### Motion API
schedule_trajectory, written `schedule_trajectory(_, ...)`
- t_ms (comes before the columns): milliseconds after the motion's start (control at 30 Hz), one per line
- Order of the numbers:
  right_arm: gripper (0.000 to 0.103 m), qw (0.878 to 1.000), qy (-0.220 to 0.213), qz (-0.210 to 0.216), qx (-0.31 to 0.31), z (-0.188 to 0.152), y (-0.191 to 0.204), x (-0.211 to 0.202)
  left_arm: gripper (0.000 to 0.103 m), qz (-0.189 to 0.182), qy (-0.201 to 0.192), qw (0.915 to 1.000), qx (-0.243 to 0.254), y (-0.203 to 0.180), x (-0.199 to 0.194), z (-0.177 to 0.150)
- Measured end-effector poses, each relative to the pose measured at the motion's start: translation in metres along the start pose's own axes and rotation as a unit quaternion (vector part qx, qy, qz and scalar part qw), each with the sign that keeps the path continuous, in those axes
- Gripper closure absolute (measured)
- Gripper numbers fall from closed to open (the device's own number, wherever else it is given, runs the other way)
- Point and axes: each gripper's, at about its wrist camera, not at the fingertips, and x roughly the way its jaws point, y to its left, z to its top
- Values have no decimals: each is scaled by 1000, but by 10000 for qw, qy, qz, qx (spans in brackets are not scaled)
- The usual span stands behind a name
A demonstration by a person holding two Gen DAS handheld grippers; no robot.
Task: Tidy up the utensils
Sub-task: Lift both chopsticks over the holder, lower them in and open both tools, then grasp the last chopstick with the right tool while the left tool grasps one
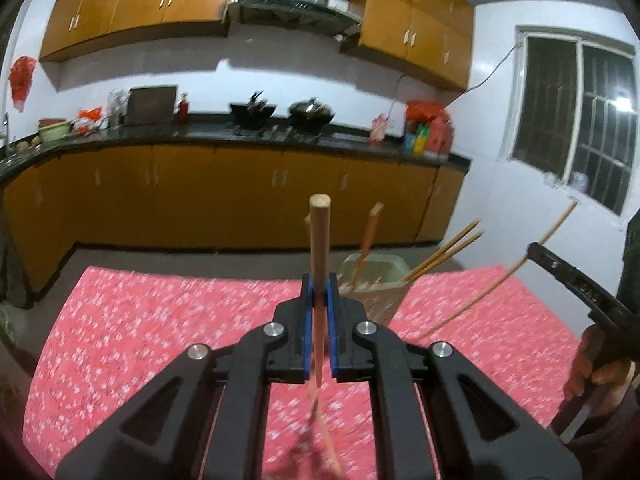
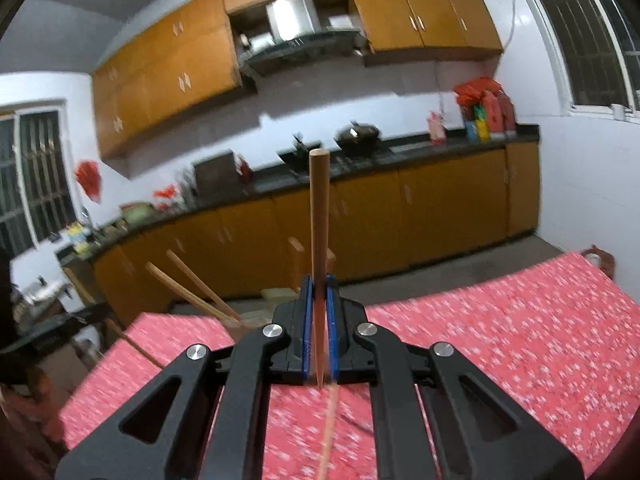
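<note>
My left gripper point(image 1: 319, 286) is shut on a wooden chopstick point(image 1: 320, 240) that stands up between the blue pads above the red flowered tablecloth point(image 1: 160, 320). A beige utensil holder point(image 1: 374, 286) stands just beyond it on the right, with several chopsticks point(image 1: 444, 254) leaning out. My right gripper point(image 2: 319, 286) is shut on another wooden chopstick point(image 2: 319, 216). The holder point(image 2: 276, 296) shows just behind the right gripper's left finger, chopsticks point(image 2: 192, 284) leaning left. In the left wrist view the right gripper's body point(image 1: 576, 280) shows at the right edge with its chopstick point(image 1: 520, 264).
The table's far edge point(image 1: 240, 274) drops to a grey floor. Orange kitchen cabinets point(image 1: 200, 196) and a dark counter with woks point(image 1: 312, 114) run along the back wall. A barred window point(image 1: 576, 120) is on the right.
</note>
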Motion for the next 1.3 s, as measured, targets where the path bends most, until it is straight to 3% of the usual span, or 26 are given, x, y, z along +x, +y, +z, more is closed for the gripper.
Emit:
schedule_trajectory(133, 96, 9986, -451, 285, -48, 22, 19, -11, 95, -201, -402, 9990, 37, -20, -5, 24)
schedule_trajectory(233, 96, 9968, -717, 275, -201, 32, 32, -8, 95, -262, -788, 9965, -41, -34, -5, 43)
schedule_trajectory(500, 96, 9956, -868, 107, -346, 31, 43, 25, 95, 209, -1539, 9878, -85, -53, 14, 70)
schedule_trajectory(800, 96, 9971, -690, -11, -326, 16, 41, 57, 95, 453, -1201, 9917, -96, -47, 62, 48)
schedule_trajectory(1033, 95, 9988, -326, 25, -360, 5, 42, 70, 94, 311, -847, 9956, -260, -32, 77, 34)
schedule_trajectory(1067, 92, 9989, -309, 43, -343, 4, 41, 70, 91, 282, -839, 9955, -323, -30, 76, 33)
schedule_trajectory(1167, 65, 9991, -291, 53, -303, 5, 39, 67, 85, 274, -850, 9952, -411, -24, 72, 34)
schedule_trajectory(1300, 65, 9989, -385, 31, -276, 9, 37, 57, 85, 258, -921, 9944, -457, -20, 61, 34)
